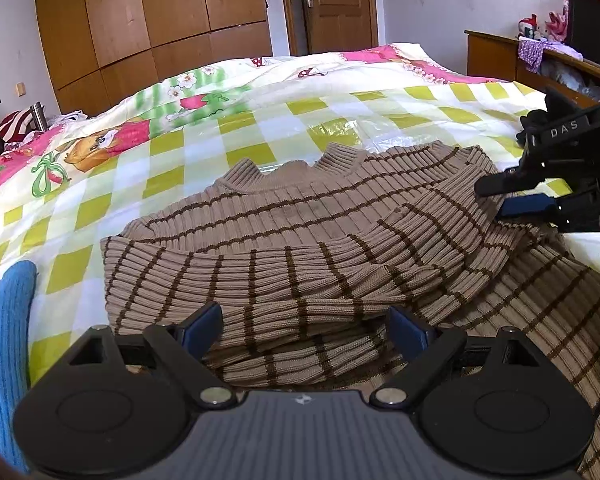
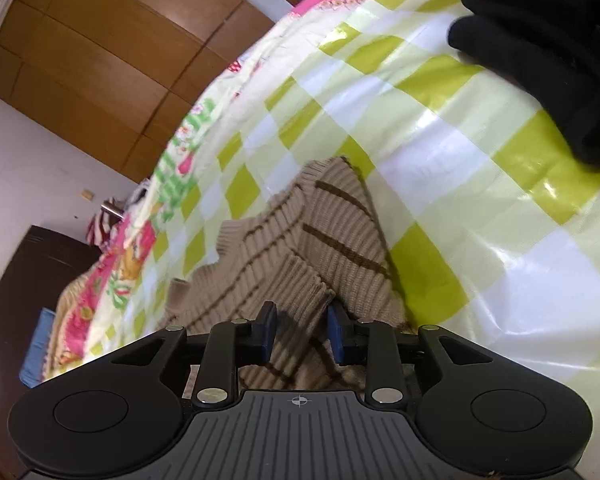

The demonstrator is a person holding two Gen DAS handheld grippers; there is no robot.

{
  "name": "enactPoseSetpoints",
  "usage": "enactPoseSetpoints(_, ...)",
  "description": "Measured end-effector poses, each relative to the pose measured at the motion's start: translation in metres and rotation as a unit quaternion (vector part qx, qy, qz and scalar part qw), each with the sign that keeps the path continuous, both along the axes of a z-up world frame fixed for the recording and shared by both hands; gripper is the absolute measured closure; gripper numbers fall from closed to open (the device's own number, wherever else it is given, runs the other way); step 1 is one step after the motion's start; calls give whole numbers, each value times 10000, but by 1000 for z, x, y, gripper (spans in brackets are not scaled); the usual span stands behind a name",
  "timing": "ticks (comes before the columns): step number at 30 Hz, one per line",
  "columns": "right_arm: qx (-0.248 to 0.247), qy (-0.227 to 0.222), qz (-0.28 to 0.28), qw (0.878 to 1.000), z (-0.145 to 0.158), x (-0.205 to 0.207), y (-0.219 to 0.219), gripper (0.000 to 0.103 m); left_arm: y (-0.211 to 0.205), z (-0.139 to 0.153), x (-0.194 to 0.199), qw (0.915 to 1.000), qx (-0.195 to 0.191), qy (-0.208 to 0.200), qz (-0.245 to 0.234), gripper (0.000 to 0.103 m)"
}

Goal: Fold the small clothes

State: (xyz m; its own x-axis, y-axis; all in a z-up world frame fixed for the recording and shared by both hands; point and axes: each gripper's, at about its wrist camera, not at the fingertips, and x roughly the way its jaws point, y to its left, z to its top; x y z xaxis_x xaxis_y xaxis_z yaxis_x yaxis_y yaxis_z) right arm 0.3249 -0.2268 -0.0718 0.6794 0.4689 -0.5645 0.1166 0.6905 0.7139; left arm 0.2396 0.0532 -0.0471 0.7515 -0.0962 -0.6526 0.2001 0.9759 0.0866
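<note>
Sweater (image 1: 300, 240) lies between both released tongs (image 1: 306, 330) (image 2: 302, 332), blue knit (image 1: 4, 340) beside it.

Wooden wardrobe (image 1: 152, 20), door (image 1: 336, 4), checked sheet (image 1: 260, 120), blue knit (image 1: 4, 340).

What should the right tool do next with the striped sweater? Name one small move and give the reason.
Probably close the right tool on the sweater fold lying between its pads. In the right wrist view the knit sits in the gap but the pads look just clear of it, so nothing is gripped yet. The left tool is open over the near folded edge.
</note>
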Motion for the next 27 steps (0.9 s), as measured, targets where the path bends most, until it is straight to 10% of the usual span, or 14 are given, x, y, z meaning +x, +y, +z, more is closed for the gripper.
enactPoseSetpoints(8, 421, -373, 105, 9984, 23, 4, 2, 95, 6, 12, 2, 9998, 40, -166, 90, 2)
enactPoseSetpoints(15, 827, -1959, 490, 9759, 90, -22, 5, 101, 9, 34, -9, 9978, -77, -638, 170, 2)
enactPoseSetpoints(22, -79, -247, -40, 9997, 15, -13, -21, 98, -6, -10, 1, 9996, 193, 210, -22, 2)
enactPoseSetpoints(27, -26, -415, 211, 9989, 24, -14, -15, 91, -9, -8, -5, 9993, 316, 127, -125, 2)
